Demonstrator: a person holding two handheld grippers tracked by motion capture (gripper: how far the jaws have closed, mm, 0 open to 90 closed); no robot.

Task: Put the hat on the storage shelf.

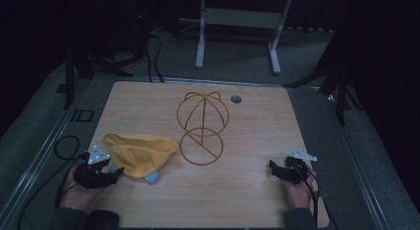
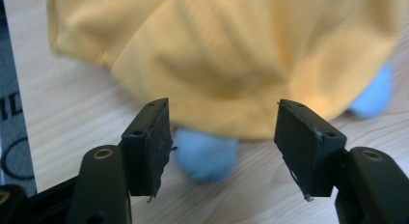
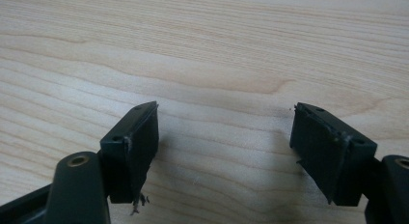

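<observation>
The yellow cloth (image 1: 140,154) lies crumpled on the bench (image 1: 247,200), its long axis running left to right, just left of the wire frame (image 1: 202,128). Pale blue parts (image 2: 206,154) peek from under its near edge. The left gripper (image 1: 111,171) sits just beside that edge, fingers (image 2: 149,142) spread, nothing between them. Well right of the frame, the right gripper (image 1: 275,169) rests with fingers spread over bare wood.

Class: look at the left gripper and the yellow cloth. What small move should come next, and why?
Probably ease the left gripper forward and close on the near edge of the yellow cloth. Its fingers stand open with nothing between them, just short of the cloth, which lies crumpled over blue parts on the table.
</observation>
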